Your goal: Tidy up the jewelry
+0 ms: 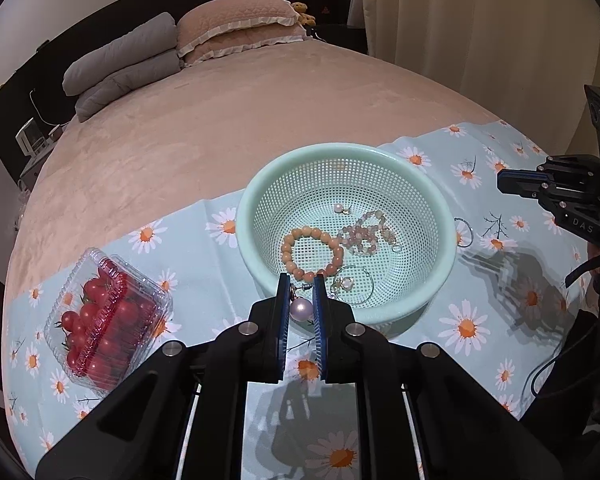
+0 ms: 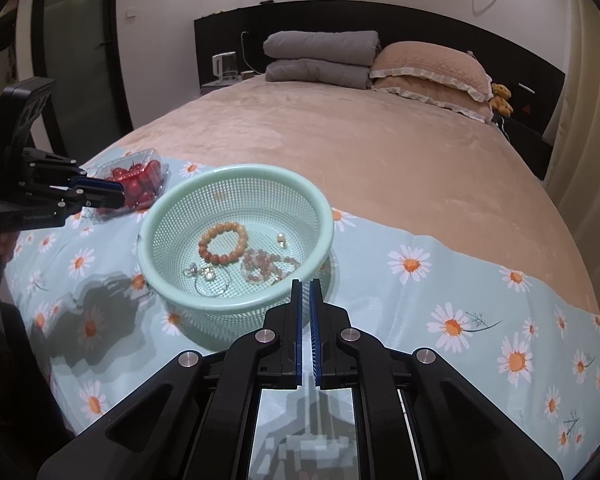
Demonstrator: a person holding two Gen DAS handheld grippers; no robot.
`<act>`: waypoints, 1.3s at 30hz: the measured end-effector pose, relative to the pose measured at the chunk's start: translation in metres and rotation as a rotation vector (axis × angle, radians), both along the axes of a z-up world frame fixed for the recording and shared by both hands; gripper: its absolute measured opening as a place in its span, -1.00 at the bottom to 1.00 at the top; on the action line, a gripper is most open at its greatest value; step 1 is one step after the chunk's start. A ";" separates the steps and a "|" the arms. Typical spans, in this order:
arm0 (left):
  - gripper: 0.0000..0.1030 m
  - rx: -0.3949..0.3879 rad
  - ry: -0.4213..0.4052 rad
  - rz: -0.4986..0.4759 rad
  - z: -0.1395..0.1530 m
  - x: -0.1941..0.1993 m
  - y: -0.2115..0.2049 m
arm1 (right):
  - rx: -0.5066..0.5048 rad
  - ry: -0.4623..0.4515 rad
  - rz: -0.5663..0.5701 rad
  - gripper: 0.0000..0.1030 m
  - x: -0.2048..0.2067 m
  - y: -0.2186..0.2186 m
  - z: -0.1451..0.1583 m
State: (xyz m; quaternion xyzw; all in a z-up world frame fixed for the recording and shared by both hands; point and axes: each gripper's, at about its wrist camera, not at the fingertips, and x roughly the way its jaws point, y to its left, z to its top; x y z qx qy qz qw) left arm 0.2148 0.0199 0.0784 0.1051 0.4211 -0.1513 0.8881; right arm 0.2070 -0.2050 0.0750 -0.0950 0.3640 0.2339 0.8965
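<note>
From my left view, the thin silver hoop [image 1: 464, 232] sits half hidden behind the mint-green mesh plastic basket [image 1: 440, 208].

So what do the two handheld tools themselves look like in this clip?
Both are matte black plastic with angular linkages, silver round pivot bolts and blue ribbed pads on the fingers. The right tool carries white "DAS" lettering and a black cable; the left tool has small white lettering, unreadable here.
</note>
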 end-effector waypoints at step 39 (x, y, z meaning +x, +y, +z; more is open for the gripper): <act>-0.77 0.009 0.004 -0.013 0.001 0.006 -0.010 | -0.036 -0.137 0.058 -0.20 0.006 0.040 0.047</act>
